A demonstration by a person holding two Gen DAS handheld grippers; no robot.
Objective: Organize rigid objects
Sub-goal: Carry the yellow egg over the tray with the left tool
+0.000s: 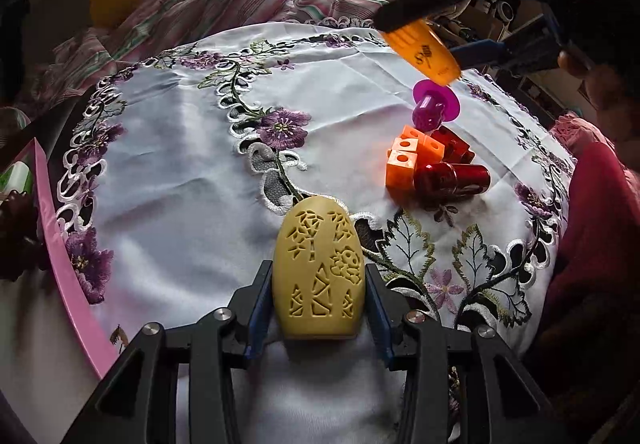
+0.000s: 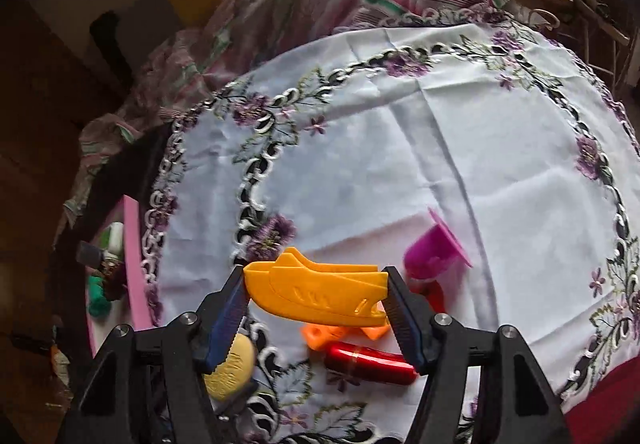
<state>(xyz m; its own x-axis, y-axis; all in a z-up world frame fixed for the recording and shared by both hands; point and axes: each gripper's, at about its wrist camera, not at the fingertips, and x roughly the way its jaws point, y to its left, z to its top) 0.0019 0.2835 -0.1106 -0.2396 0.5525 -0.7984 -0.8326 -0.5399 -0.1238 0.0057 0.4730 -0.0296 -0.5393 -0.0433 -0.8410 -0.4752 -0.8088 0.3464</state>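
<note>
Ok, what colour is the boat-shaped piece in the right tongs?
Orange-yellow; the boat-shaped piece shows best in the right wrist view, clamped between the right tongs.

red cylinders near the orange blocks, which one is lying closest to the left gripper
The long shiny red cylinder lying on its side, nearest the left gripper. The other red piece sits behind it, beside the orange blocks.
</note>
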